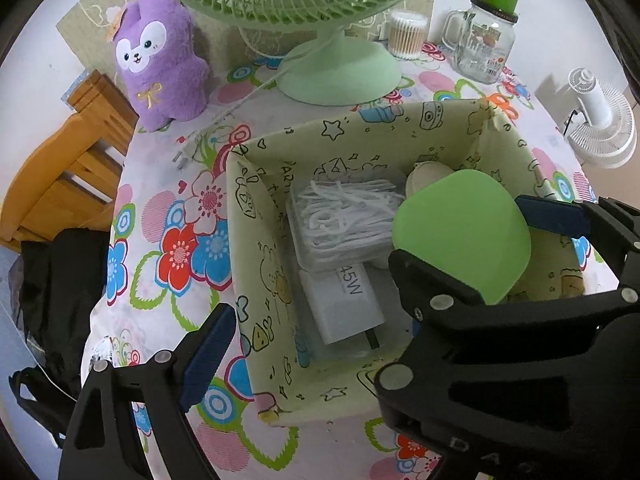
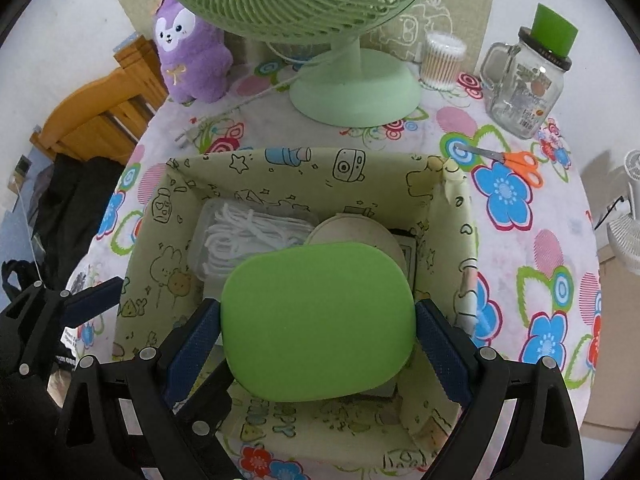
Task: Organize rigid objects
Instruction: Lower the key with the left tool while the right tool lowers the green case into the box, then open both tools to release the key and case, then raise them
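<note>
Two blue-padded fingers of the right gripper (image 2: 318,330) are clamping a green case (image 2: 318,322) by its sides, holding it over the patterned fabric box (image 2: 460,240). Inside the box are lying a clear box of white floss picks (image 1: 340,216), a white charger (image 1: 344,304) and a beige round case (image 2: 360,236), while the left gripper (image 1: 320,340) is hanging spread apart over the box's near corner.

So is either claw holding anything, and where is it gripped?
The right claw holds the green case by its two opposite side edges, above the box. The left claw is open and holds nothing.
</note>
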Tool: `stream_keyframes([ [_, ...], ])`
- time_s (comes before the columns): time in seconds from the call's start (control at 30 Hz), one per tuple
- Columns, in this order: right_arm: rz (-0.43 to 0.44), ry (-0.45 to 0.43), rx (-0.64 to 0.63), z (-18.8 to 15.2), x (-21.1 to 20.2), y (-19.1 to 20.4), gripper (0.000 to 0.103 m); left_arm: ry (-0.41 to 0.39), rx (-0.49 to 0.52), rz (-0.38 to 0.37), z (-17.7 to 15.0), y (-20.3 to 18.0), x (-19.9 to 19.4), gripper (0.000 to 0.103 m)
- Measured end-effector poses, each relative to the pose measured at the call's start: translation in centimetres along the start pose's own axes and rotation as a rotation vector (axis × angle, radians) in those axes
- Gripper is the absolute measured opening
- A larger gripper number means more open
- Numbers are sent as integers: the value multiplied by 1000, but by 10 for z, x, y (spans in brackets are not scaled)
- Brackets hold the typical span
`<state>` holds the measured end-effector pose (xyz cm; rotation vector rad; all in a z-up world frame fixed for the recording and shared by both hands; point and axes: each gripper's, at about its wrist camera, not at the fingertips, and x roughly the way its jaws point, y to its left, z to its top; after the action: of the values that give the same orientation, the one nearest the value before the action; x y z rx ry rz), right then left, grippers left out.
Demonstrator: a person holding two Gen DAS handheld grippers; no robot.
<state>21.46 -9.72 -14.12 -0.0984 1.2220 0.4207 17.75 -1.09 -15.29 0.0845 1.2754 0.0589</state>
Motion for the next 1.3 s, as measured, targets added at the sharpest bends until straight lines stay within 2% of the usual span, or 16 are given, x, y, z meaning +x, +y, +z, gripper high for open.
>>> stream_keyframes([
  [0.3,-34,3,-12,0,9,4,97,29,3,1,2,1,9,92],
  [0.47,-2,0,19,-1,3,3,101,12,8,-25,2,1,4,92],
  [1.07,-68,-80,109,-20,-52,5,101,-65,1,-56,-10,15,-38,92],
  [1.3,-91,-130,121,-31,-82,14,101,-114,-51,-42,-23,32,-64,93],
])
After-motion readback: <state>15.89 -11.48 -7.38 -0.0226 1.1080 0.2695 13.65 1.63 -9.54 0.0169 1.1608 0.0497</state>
